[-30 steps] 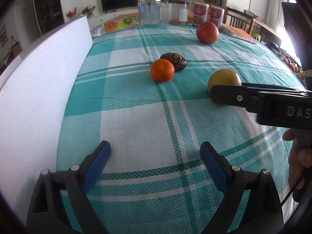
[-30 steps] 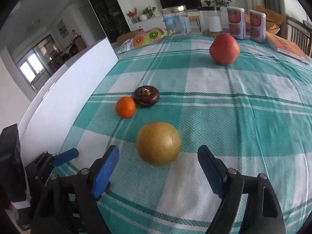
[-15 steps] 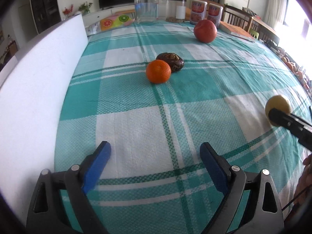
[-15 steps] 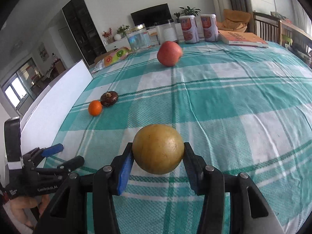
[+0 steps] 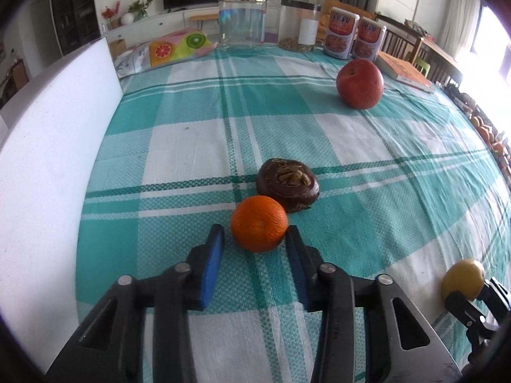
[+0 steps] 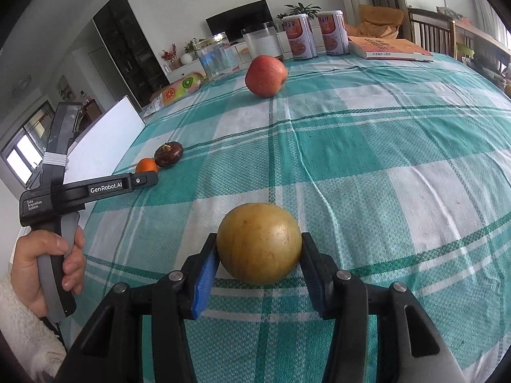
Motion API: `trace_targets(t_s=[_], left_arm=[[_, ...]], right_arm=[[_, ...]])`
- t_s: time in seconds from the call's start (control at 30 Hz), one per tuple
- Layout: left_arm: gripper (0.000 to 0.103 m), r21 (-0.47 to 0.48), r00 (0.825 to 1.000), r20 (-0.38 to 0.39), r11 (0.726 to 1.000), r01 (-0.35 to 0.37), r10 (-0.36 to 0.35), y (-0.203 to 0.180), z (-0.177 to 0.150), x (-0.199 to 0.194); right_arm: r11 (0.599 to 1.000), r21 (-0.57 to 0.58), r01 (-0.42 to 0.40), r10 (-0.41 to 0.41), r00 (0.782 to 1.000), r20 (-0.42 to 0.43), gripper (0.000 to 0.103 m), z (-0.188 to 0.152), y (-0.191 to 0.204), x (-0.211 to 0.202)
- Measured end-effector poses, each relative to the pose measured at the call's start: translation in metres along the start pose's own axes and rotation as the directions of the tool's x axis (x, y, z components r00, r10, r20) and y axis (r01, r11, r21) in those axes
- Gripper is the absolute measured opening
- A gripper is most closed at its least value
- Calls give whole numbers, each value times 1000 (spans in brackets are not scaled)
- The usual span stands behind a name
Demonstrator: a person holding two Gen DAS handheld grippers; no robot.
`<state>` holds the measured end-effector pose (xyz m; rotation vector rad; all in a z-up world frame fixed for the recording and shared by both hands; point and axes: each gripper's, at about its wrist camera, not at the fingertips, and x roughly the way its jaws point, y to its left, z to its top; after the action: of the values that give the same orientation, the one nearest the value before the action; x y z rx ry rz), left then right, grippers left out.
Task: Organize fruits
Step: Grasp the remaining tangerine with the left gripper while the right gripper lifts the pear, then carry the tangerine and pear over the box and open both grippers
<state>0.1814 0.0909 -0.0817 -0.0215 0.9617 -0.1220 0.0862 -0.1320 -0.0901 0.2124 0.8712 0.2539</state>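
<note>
Orange mandarin: small round orange mandarin (image 5: 259, 223) sits on the tabletop between the tips of the left tongs (image 5: 254, 249), at 12 o'clock from that camera.
Left tongs: jaws have just been closing; the right pad meets the peel, the left pad shows a sliver of cloth beside it, so a firm grip is doubtful.
Dark fruit: brown wrinkled round fruit (image 5: 287, 185) touches the mandarin at its 1 o'clock.
Yellow fruit: large round yellow-brown fruit (image 6: 259, 243) is clamped between the blue pads of the right tongs (image 6: 259, 257), low over the cloth.
Red apple: round red apple (image 5: 360, 84) stands well apart, toward 1 o'clock.
Tabletop: teal-and-white checked cloth (image 5: 191, 146).
Risk: only the tips reach the mandarin; it may squirt forward into the dark fruit and roll.
Risk: lifting may nudge the dark fruit.
</note>
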Motion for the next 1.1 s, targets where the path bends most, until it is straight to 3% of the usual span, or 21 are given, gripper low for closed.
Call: trace_targets(t_s=[0.13,0.23,0.4,0.5,0.63,0.73,0.8,0.9,0.97,1.1], left_arm=[[32,-6,1000,22,1000,1,0,-1,-11,-19],[32,-68,995,-12,993,93,-94,0,-31,-49],[32,-149,938,-85,935,322,-336,-2,-80,-119],[32,-123,935,-55,931,343,-352,6,-97,-168],[32,-164,955,53,941,296,-291,52,-95,-220],[32,-223,978,133,957,185,-158,103,-88,-237],[32,-283,988,148,955,87,-47,139,-88,-237],[32,-376,987,126,925,-47,102,189,-98,-232],[32,-432,983,91,895,-107,161,217,-110,-225],[33,-519,975,28,837,-173,219,251,-133,-211]], right_arm=[[1000,0,1,-1,1000,4,49,0,0,-1],[1000,-13,-8,8,1000,15,49,-1,3,-4],[998,-34,-49,49,999,-20,49,-5,16,1],[993,6,-120,120,992,-34,49,-6,26,-3],[967,47,-251,254,963,-84,49,-8,66,-9],[923,-10,-384,380,916,-129,49,0,131,-17],[880,-84,-468,452,878,-157,49,9,185,-25],[803,-223,-552,508,831,-227,49,15,269,-31],[751,-306,-585,514,809,-285,49,12,319,-26],[694,-431,-577,447,814,-371,49,-6,389,0]])
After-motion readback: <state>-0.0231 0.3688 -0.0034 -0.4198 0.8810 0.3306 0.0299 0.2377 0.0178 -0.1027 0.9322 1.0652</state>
